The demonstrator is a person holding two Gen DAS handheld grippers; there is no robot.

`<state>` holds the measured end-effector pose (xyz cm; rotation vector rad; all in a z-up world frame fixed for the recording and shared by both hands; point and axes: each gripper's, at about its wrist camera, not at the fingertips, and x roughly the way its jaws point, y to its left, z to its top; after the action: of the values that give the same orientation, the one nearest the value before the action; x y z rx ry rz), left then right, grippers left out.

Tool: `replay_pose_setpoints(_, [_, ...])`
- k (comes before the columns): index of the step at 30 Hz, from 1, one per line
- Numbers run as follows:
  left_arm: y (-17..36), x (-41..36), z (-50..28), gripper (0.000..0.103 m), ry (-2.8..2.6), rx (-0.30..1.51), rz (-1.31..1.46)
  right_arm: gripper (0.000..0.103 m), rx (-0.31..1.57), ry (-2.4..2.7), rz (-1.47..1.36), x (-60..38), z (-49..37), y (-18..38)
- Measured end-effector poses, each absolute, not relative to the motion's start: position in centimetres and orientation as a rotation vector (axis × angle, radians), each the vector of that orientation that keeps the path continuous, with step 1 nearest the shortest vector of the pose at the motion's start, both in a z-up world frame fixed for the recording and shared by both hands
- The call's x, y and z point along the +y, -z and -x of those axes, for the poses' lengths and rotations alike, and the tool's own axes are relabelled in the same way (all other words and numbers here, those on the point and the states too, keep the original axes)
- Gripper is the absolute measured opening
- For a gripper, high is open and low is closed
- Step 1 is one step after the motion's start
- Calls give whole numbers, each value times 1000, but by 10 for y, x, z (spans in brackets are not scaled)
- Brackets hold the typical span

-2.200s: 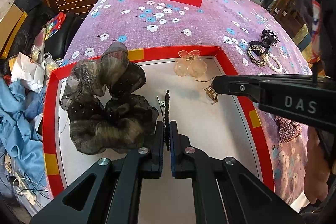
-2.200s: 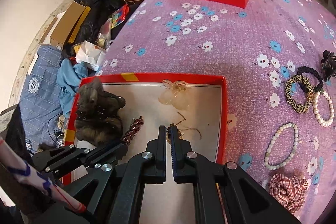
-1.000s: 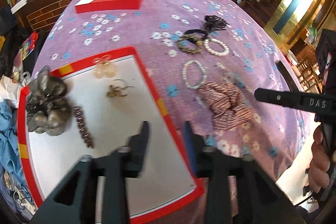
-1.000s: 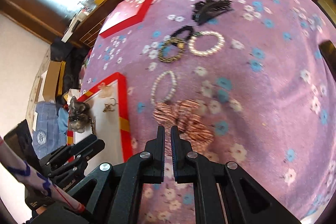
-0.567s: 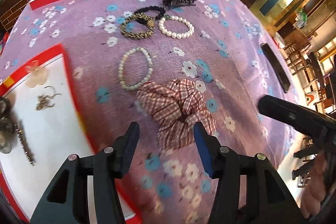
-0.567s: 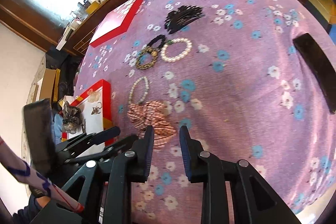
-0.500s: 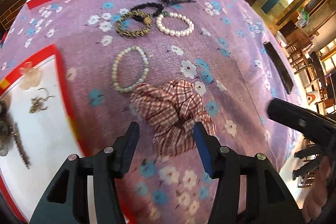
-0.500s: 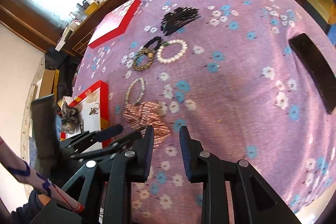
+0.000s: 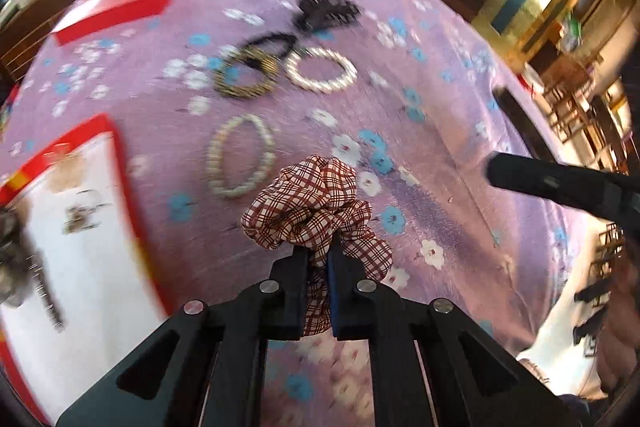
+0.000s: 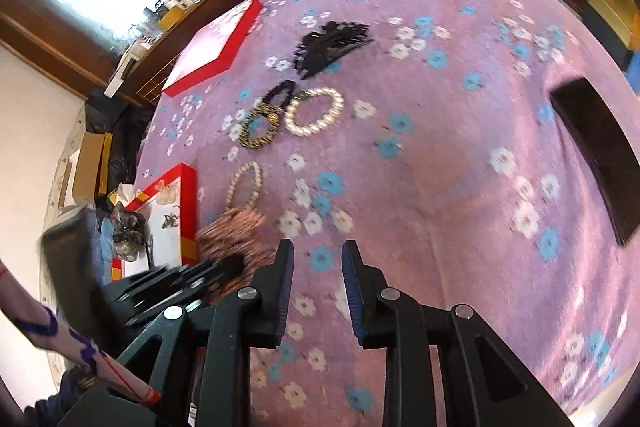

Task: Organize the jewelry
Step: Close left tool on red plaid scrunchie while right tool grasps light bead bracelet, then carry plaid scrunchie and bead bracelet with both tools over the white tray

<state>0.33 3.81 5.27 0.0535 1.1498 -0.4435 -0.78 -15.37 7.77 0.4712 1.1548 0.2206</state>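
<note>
My left gripper (image 9: 318, 257) is shut on a red-and-white plaid scrunchie (image 9: 308, 203) and holds it over the purple flowered cloth (image 9: 420, 131). The scrunchie shows blurred in the right wrist view (image 10: 232, 227). My right gripper (image 10: 316, 259) is open and empty above the cloth. The red-rimmed white tray (image 9: 120, 163) lies to the left with a dark scrunchie (image 10: 128, 235) and small pieces in it. A pale bead bracelet (image 9: 240, 157), a pearl bracelet (image 9: 322, 75), a leopard hair tie (image 9: 244, 75) and a black claw clip (image 9: 326, 11) lie on the cloth.
A red box lid (image 9: 124, 3) lies at the far side of the table. A black flat object (image 10: 596, 147) lies on the cloth at the right. Chairs and clutter surround the table.
My left gripper has closed on the plaid scrunchie and lifted it off the cloth. My right gripper has opened wider and stayed over the cloth.
</note>
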Motion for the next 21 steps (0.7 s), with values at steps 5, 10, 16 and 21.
replay_pose_setpoints(5, [-92, 88, 8, 8, 357, 1071, -4, 27, 1193, -306, -435, -117, -25, -69])
replay_pose_setpoints(10, [-111, 138, 24, 8, 258, 1026, 19, 26, 1237, -347, -394, -75, -56, -49])
replay_pose_setpoints(16, [-111, 187, 43, 8, 172, 1037, 59, 17, 1305, -299, -315, -46, -89, -22])
replay_pose_setpoints(21, [-110, 216, 51, 8, 128, 1037, 85, 12, 1327, -237, -236, -33, -100, -12])
